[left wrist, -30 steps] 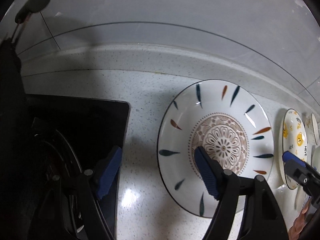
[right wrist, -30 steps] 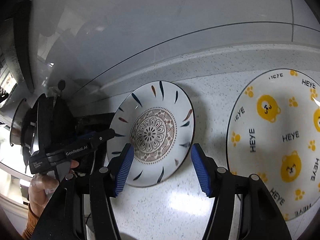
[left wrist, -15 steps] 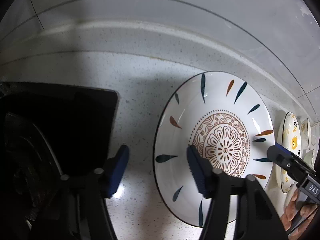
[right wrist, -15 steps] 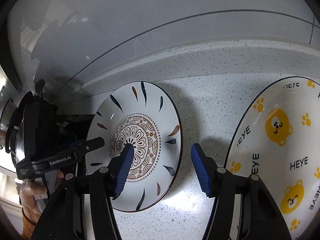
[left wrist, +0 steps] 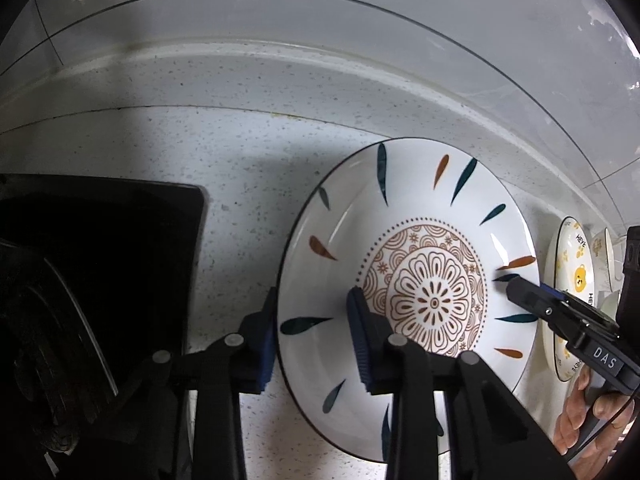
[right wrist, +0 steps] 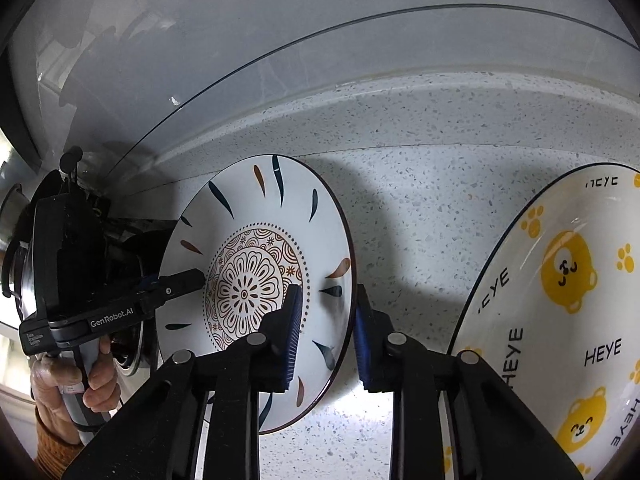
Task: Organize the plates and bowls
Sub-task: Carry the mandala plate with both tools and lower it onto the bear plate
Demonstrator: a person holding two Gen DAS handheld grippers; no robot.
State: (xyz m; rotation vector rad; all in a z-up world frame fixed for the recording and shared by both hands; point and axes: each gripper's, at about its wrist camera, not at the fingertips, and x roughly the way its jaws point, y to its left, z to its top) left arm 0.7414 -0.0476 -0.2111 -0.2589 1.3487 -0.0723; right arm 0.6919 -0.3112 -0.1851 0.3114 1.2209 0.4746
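A white deep plate with a brown flower centre and leaf marks (left wrist: 400,208) (right wrist: 256,216) lies flat on the speckled counter. My left gripper (left wrist: 314,340) straddles its left rim, one pad outside and one over the inside. Its jaws are closing, and the pads do not clearly press. My right gripper (right wrist: 328,336) straddles the opposite rim. Its jaws are closing too, and the pads touch the rim on both sides. A white plate with yellow bears and "HEYE" lettering (right wrist: 560,320) (left wrist: 576,280) lies to the right, apart from both grippers.
A black hob (left wrist: 100,260) with dark cookware sits close to the left of the flower plate. A raised counter lip and a glossy grey wall (left wrist: 320,60) run behind. A small bowl (left wrist: 604,256) stands past the bear plate. A hand (right wrist: 80,384) holds the left gripper.
Both grippers came down onto the flower plate. Their jaws narrowed around its opposite rims, the right one more. The plate itself stays where it was.
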